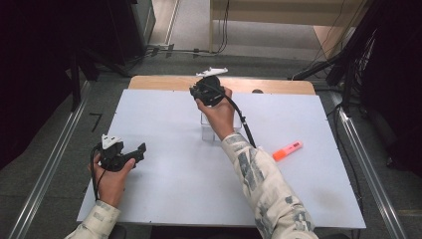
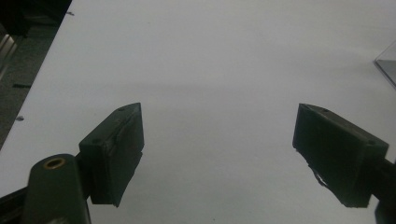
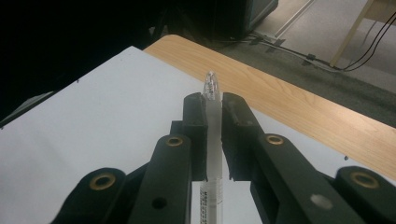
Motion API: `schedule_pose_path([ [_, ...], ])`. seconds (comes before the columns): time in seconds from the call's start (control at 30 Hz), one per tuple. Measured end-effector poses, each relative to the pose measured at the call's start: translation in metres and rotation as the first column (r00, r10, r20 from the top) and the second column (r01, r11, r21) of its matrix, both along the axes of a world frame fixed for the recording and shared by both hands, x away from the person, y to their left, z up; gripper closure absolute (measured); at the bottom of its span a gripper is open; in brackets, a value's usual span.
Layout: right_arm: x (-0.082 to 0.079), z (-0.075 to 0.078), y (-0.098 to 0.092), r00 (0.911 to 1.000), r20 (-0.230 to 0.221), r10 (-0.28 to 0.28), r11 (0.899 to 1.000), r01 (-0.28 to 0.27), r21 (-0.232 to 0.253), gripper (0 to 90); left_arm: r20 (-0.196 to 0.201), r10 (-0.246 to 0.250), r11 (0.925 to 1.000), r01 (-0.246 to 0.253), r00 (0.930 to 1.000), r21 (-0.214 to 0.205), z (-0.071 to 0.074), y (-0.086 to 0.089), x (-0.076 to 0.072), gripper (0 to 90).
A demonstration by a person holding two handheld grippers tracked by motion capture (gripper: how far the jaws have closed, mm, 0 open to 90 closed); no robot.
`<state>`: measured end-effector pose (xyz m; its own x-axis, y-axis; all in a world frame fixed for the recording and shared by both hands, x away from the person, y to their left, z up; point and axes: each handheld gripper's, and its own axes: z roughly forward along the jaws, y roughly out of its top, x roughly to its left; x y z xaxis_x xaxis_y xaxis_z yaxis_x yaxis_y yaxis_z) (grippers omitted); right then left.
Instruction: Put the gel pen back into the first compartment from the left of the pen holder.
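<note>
A white table [image 1: 164, 189] with a bare wood strip along its far edge stands on grey carpet, metal floor rails running at either side and dark equipment and cables crowding the room from nine o'clock round to three. A pale wooden bench frame shows at twelve o'clock.

At eight o'clock on the board, the left gripper [image 1: 141, 149] lies low over the surface in a hand resting near the table's near-left edge, forearm in a patterned sleeve entering from the bottom. Its jaws stand wide apart with nothing between them; the left gripper view shows bare white board between the two black pads.

Near the centre, toward twelve o'clock, the right gripper [image 1: 196, 91] is raised above the table in a hand whose forearm reaches diagonally from five o'clock, cable trailing back along the wrist. In the right gripper view its jaws are clamped on a clear-barrelled pen [image 3: 213, 116], held upright, tip poking above the pads. A clear plastic holder [image 1: 208, 127] stands just below that hand.

At four o'clock, well apart, lies an orange highlighter [image 1: 287, 151].
</note>
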<state>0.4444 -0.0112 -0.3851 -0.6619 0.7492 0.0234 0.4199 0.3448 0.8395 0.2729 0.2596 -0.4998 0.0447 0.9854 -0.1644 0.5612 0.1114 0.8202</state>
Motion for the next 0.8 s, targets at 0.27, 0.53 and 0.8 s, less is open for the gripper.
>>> schedule_pose_path([
  [0.27,-0.011,-0.003,-0.013,1.0,-0.001,0.01,1.0,-0.01,0.007,78.6,-0.005,-0.007,0.9999,0.007,1.0,0.011,-0.001,-0.001,0.0,17.0],
  [0.53,-0.022,-0.017,-0.025,0.9999,0.002,0.015,1.0,-0.015,-0.001,78.6,-0.007,-0.006,0.9999,0.006,1.0,0.01,-0.001,-0.002,0.001,17.0],
  [0.8,-0.027,-0.025,-0.034,0.9999,-0.002,0.011,1.0,-0.011,0.012,78.4,-0.008,-0.007,0.9999,0.007,0.9999,0.011,-0.001,-0.003,0.001,17.0],
])
